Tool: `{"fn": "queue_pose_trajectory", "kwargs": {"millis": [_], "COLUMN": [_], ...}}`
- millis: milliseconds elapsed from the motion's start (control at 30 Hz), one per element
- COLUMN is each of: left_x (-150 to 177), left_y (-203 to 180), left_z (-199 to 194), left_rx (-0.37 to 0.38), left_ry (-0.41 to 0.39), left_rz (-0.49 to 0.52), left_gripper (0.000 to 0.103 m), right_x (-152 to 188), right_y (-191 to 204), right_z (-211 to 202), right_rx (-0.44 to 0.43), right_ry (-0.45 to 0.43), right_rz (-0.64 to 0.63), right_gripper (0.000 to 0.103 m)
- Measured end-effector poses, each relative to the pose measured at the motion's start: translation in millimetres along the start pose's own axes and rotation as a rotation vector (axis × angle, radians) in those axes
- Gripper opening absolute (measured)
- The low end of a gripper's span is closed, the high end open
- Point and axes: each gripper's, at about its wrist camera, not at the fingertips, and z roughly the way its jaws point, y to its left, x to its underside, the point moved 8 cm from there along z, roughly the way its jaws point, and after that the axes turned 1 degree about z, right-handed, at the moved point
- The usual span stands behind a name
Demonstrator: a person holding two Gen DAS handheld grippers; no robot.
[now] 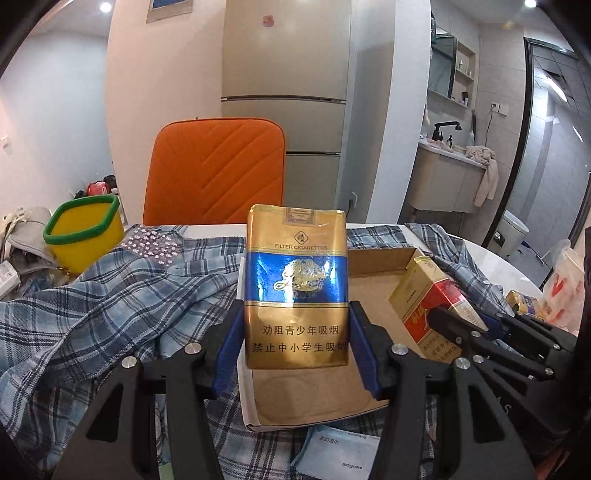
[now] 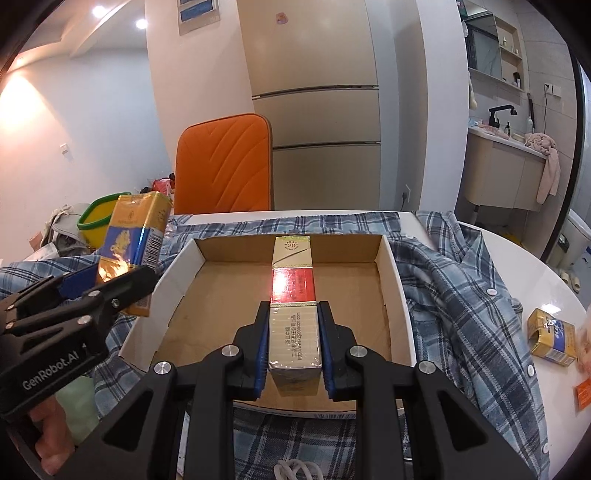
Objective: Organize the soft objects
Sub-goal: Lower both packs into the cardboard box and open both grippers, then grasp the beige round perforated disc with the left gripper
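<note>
Gold-and-blue foil soft cigarette pack, slightly crumpled on top, stands upright in the left gripper, half-open jaws clamping its sides over the cardboard box; right gripper pinches a red-and-gold pack.

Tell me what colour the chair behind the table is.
The chair is orange with stitched diagonal lines, clearest in the left wrist view.

An orange padded chair stands at the far edge of the white round table; behind it rises a tall beige refrigerator against pale walls; recessed ceiling lights glow at the upper left; to the right an open doorway shows a tiled bathroom with a vanity cabinet, a black faucet and a mirror.
</note>
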Motion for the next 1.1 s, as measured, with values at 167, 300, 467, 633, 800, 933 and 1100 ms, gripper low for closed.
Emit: {"fn": "queue_pose_trajectory", "kwargs": {"millis": [167,300,467,633,800,933,1100], "left_x": [0.4,-0.7,-4.8,-9.5,-21.3,-25.7,-17.3], "left_y": [1.1,3.0,6.7,0.1,-5.9,-9.2,-12.3], "left_z": [-1.9,-5.2,-11.9,-24.4,-55.5,-82.2,-112.2], "left_rx": [-0.014,-0.01,-0.025,-0.036,-0.048,-0.041,-0.032], "left_ry": [-0.008,-0.017,-0.047,-0.097,-0.196,-0.255,-0.309], "left_rz": [0.003,-0.011,-0.019,0.007,0.04,0.055,0.085], "left_gripper": [0.08,0.089,0.089,0.09,0.09,0.098,0.099], "right_x": [0.6,-1.6,-4.7,-9.4,-19.8,-25.5,-22.3], "right_y": [-4.7,-10.1,-11.9,-14.8,-17.4,-19.2,-19.4], "right_z": [2.0,-0.6,-5.9,-17.1,-44.1,-77.9,-119.6], "right_rx": [0.013,0.022,0.018,0.023,0.042,0.054,0.08], "right_ry": [0.009,0.001,-0.013,-0.044,-0.103,-0.172,-0.252], "right_rz": [0.011,0.032,0.034,0.041,0.037,0.033,0.013], "right_gripper": [0.035,0.045,0.047,0.047,0.047,0.047,0.047]}}
